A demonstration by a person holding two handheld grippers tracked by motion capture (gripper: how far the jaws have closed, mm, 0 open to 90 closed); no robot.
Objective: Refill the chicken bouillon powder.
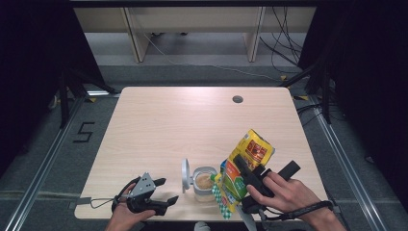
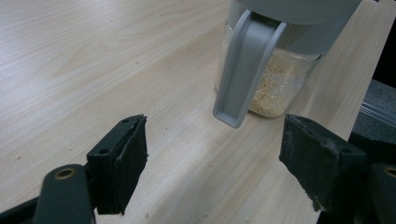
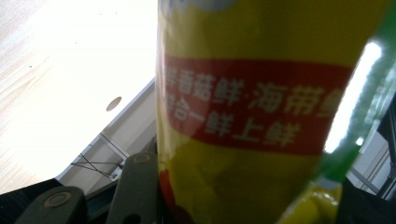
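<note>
yellow-green bag (image 1: 243, 173) | tilted over jar | clear jar (image 1: 204, 184) (lid open) | granules inside

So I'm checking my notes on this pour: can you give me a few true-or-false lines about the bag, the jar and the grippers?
1. The right gripper holds the yellow bag. True.
2. The bag is tilted over the jar. True.
3. The jar is empty. False: it holds pale granules.
4. The left gripper grips the jar. False: its jaws are open, apart from the jar.
5. The jar's lid is shut. False: it stands flipped open.
</note>
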